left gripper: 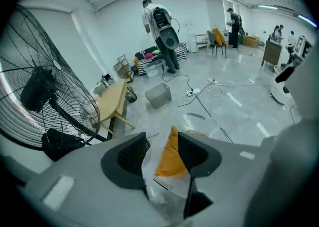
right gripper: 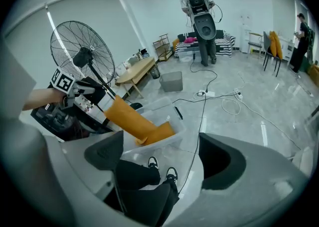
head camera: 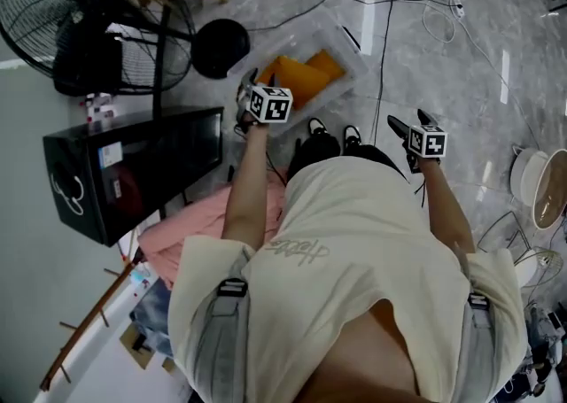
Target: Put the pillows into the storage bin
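Left gripper (left gripper: 162, 153) jaws apart, pads off everything; orange pillow (left gripper: 172, 158) shows in the gap beyond them, not pinched. Right gripper (right gripper: 162, 158) jaws spread wide, nothing between, only the person's dark trousers and shoes (right gripper: 162, 168) below. Head view: left gripper (head camera: 252, 87) hangs over the near end of the clear storage bin (head camera: 341, 42) on the grey floor, right gripper (head camera: 409, 122) well apart to the side. Orange pillow (right gripper: 132, 118) leans in the bin, upper end sticking out over the rim just beside the left gripper; more orange lies lower inside. Big fan (head camera: 89, 20) stands beside the bin.
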A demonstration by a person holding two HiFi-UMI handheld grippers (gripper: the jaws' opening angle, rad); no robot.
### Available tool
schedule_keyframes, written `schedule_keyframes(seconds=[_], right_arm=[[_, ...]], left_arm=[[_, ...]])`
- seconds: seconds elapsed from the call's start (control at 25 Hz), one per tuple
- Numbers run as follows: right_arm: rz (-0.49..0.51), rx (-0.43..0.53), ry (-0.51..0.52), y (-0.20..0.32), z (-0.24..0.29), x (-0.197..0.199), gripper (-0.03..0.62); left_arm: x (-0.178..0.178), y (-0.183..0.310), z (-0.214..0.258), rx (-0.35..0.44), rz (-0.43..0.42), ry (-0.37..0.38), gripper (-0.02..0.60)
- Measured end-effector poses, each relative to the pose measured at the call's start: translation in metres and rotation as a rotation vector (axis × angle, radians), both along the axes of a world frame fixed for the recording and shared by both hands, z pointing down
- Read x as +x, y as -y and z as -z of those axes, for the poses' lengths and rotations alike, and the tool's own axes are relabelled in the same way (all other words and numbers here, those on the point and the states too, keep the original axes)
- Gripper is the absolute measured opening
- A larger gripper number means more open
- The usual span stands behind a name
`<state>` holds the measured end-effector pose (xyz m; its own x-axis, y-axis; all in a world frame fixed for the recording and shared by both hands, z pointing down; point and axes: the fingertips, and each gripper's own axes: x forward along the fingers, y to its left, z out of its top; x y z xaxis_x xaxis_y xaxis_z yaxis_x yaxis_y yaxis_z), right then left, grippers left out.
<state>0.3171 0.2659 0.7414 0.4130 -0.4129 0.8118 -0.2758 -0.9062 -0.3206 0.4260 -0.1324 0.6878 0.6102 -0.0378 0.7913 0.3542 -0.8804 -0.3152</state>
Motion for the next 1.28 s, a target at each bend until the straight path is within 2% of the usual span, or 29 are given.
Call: schedule_keyframes(seconds=[0.12, 0.32, 0.48, 0.64, 0.88, 1.04, 1.28], right_arm=[[0.037, 0.001, -0.006, 0.007, 0.000, 0.001, 0.468], [0.096, 0.019, -0.023, 0.018, 0.003, 0.012, 0.468], [0.158, 0.035, -0.041, 0.021, 0.004, 0.024, 0.468], [0.241, 0.049, -0.057, 0.022, 0.008, 0.026, 0.468], [0.406, 0.079, -0.087, 0.039, 0.006, 0.019, 0.468], [0.526, 0.135, -0.130, 0.079, 0.013, 0.018, 0.468], [0.757, 0.227, -0.212, 0.155, 0.043, 0.012, 0.468]], left_arm=[[-0.004, -0.001, 0.005, -0.006, 0.000, -0.008, 0.224], [-0.042, 0.016, 0.003, -0.018, 0.064, 0.028, 0.229], [-0.082, 0.035, 0.004, -0.029, 0.182, 0.045, 0.229], [-0.118, 0.042, 0.015, -0.052, 0.300, 0.029, 0.229], [-0.166, 0.037, 0.038, -0.143, 0.501, -0.019, 0.232], [-0.209, 0.039, 0.059, -0.197, 0.622, -0.055, 0.230], [-0.272, 0.041, 0.088, -0.223, 0.751, -0.133, 0.218]])
